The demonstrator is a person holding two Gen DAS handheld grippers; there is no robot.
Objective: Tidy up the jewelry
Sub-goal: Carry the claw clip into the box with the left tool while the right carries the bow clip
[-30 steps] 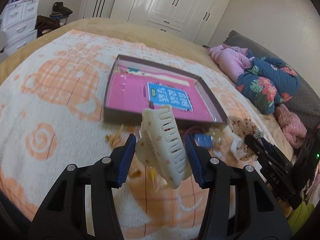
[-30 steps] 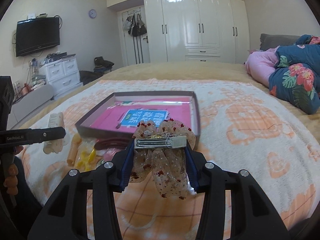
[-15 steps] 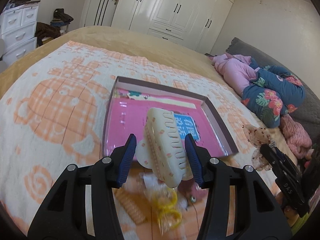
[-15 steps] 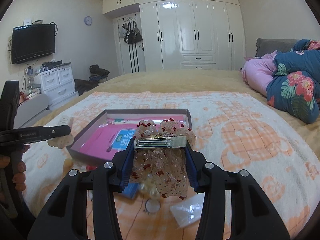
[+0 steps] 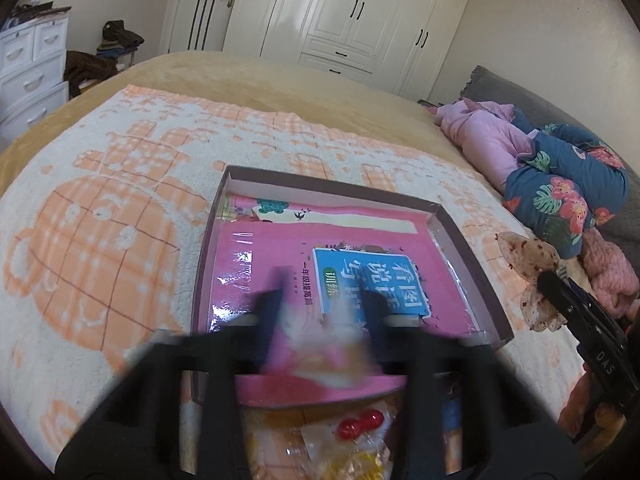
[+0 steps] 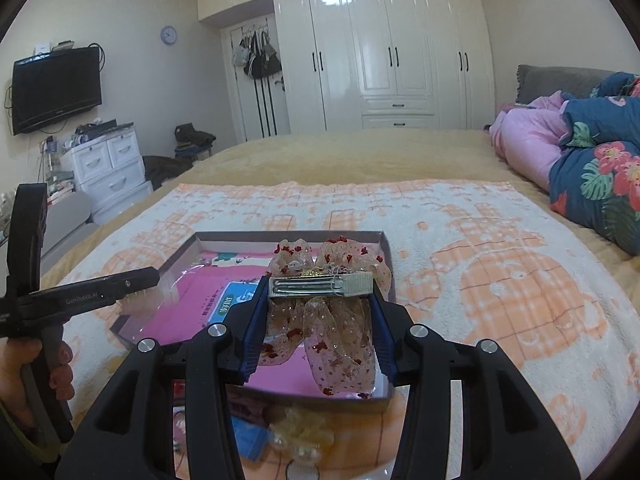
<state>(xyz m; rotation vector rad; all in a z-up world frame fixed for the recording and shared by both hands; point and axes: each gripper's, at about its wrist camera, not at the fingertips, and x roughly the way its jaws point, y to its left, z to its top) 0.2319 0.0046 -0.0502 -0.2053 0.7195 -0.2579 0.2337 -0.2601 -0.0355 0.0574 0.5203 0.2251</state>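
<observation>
A shallow brown box (image 5: 472, 248) with a pink booklet (image 5: 264, 256) in it lies on the bed. My left gripper (image 5: 324, 304) is motion-blurred over the box's near edge, shut on a cream claw hair clip (image 5: 332, 344); it also shows in the right wrist view (image 6: 140, 298). My right gripper (image 6: 318, 312) is shut on a sheer bow hair clip with red dots (image 6: 320, 320), held above the box (image 6: 390, 248). The bow also shows in the left wrist view (image 5: 528, 272) at the right.
Loose accessories in plastic bags (image 5: 352, 436) lie on the orange-patterned blanket (image 5: 100, 240) in front of the box. Folded bedding (image 6: 592, 160) is piled at the right. A white wardrobe (image 6: 380, 60) and drawers (image 6: 108, 168) stand beyond the bed.
Both grippers moved forward toward the box. The left one now hangs over its near edge with the claw clip; the right one carries the bow above the box.
</observation>
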